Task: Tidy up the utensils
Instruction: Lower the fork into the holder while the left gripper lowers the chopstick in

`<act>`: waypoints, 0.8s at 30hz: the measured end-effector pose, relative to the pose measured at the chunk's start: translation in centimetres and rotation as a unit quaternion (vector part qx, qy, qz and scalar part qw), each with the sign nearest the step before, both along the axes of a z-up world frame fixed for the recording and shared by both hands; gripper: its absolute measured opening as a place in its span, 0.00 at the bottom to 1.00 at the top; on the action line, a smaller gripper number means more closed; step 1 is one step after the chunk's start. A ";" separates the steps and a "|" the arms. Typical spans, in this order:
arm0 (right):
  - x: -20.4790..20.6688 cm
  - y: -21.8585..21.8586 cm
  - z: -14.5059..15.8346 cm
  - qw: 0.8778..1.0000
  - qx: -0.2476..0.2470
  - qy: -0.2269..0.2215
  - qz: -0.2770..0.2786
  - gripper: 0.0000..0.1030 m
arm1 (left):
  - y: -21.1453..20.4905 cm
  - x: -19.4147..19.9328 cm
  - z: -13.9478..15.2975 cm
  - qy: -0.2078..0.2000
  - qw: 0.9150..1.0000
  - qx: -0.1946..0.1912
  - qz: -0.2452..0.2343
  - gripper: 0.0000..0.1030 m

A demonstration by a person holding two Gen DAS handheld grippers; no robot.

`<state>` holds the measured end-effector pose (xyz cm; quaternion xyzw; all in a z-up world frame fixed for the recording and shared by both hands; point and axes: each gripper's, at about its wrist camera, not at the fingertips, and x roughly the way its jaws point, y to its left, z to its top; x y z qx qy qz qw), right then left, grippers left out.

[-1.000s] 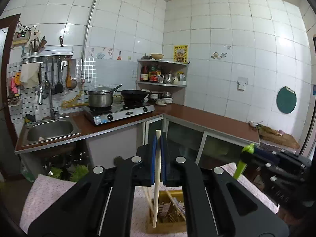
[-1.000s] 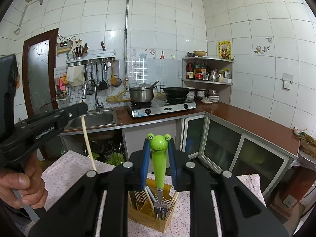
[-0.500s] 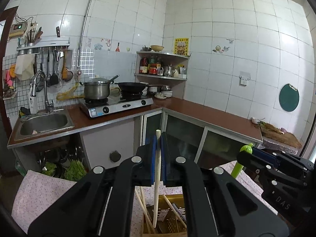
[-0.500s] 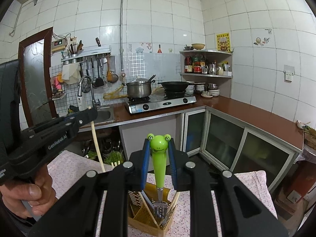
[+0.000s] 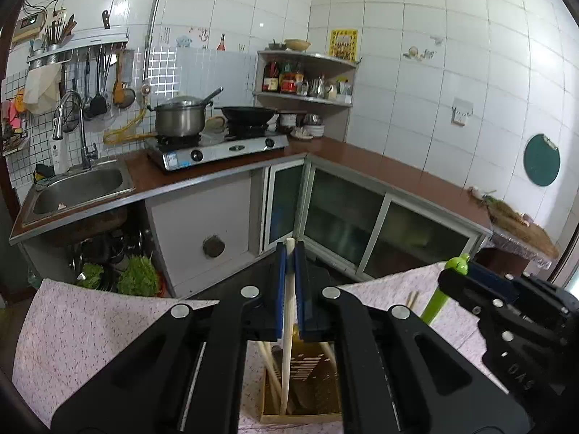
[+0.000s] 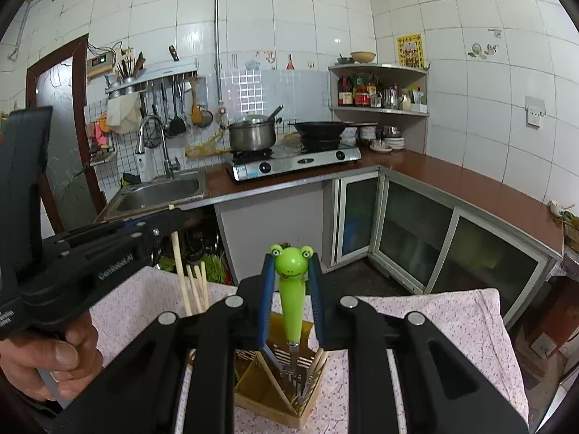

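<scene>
The work surface is a table covered with a pink floral-print cloth (image 6: 452, 322), visible in both wrist views (image 5: 90, 311). One item stands directly on the cloth: a wooden utensil holder (image 6: 267, 394) with slotted side walls and internal compartments, positioned near the front edge of the table (image 5: 315, 416). The holder contains several utensils standing upright or leaning; which compartment each occupies cannot be determined.

Behind the table, an L-shaped brown countertop (image 5: 380, 166) carries a two-burner gas stove (image 5: 220, 150), a recessed steel sink (image 5: 79, 190) with a faucet, and, at the far right end, a wooden cutting board (image 5: 521, 224). Leafy greens (image 5: 139, 276) lie on the floor below the sink.
</scene>
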<state>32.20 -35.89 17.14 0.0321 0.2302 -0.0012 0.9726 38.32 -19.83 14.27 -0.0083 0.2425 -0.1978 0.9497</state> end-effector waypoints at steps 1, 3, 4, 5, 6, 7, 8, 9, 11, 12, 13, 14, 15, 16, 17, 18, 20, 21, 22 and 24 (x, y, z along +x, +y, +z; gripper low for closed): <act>0.1 0.0 -0.2 1.000 0.001 0.004 0.001 0.18 | 0.1 0.1 -0.6 0.004 1.000 0.003 0.001 0.03; 0.2 0.0 -0.8 1.000 0.000 0.011 0.002 0.18 | 0.2 0.3 -1.3 0.011 1.000 0.005 0.002 0.03; 0.3 0.1 -1.1 1.000 -0.001 0.013 0.002 0.18 | 0.2 0.4 -1.8 0.016 1.000 0.008 0.004 0.03; 0.4 0.0 -1.3 1.000 0.000 0.017 0.002 0.18 | 0.3 0.3 -2.2 0.021 1.000 0.010 0.004 0.03; 0.5 -0.1 -1.5 1.000 0.002 0.020 0.002 0.18 | 0.3 0.4 -2.5 0.025 1.000 0.012 0.006 0.03; 0.5 -0.2 -1.7 1.000 0.004 0.021 0.000 0.18 | 0.3 0.5 -2.7 0.030 0.999 0.017 0.010 0.03; 0.5 -0.3 -1.9 1.000 0.005 0.022 -0.001 0.18 | 0.4 0.5 -2.9 0.033 0.999 0.018 0.011 0.03; 0.5 -0.3 -2.1 1.000 0.006 0.024 -0.001 0.18 | 0.5 0.4 -3.0 0.034 0.999 0.018 0.010 0.03; 0.6 -0.3 -2.3 1.000 0.007 0.028 0.001 0.18 | 0.5 0.1 -3.1 0.034 0.999 0.022 0.011 0.03; 0.7 -0.3 -2.3 1.000 0.008 0.029 0.000 0.19 | 0.5 0.0 -3.1 0.034 0.999 0.024 0.011 0.03; 0.7 -0.4 -2.4 0.999 0.010 0.031 -0.003 0.20 | 0.6 0.0 -3.1 0.034 0.999 0.025 0.011 0.03; 0.7 -0.5 -2.5 0.999 0.011 0.031 -0.004 0.20 | 0.6 -0.1 -3.1 0.031 0.999 0.028 0.015 0.03; 0.7 -0.5 -2.5 0.999 0.011 0.030 -0.005 0.20 | 0.7 -0.1 -3.0 0.031 0.999 0.028 0.018 0.03; 0.7 -0.6 -2.5 0.999 0.011 0.030 -0.006 0.20 | 0.7 0.0 -3.0 0.033 0.999 0.026 0.018 0.03; 0.7 -0.6 -2.4 0.999 0.011 0.029 -0.006 0.20 | 0.8 0.0 -2.9 0.034 0.999 0.025 0.018 0.03; 0.7 -0.6 -2.4 1.000 0.011 0.028 -0.006 0.20 | 0.9 0.0 -2.8 0.033 0.999 0.025 0.019 0.03; 0.6 -0.6 -2.3 1.000 0.012 0.027 -0.007 0.20 | 1.0 -0.1 -2.7 0.034 0.999 0.022 0.017 0.04; 0.6 -0.5 -2.2 1.000 0.012 0.027 -0.006 0.20 | 1.0 -0.2 -2.5 0.034 0.999 0.021 0.015 0.06; 0.7 -0.5 -2.2 1.000 0.012 0.027 -0.005 0.20 | 1.0 -0.2 -2.4 0.032 0.999 0.021 0.015 0.07; 0.6 -0.5 -2.1 1.000 0.011 0.027 -0.006 0.20 | 1.0 -0.4 -2.3 0.030 0.999 0.020 0.014 0.12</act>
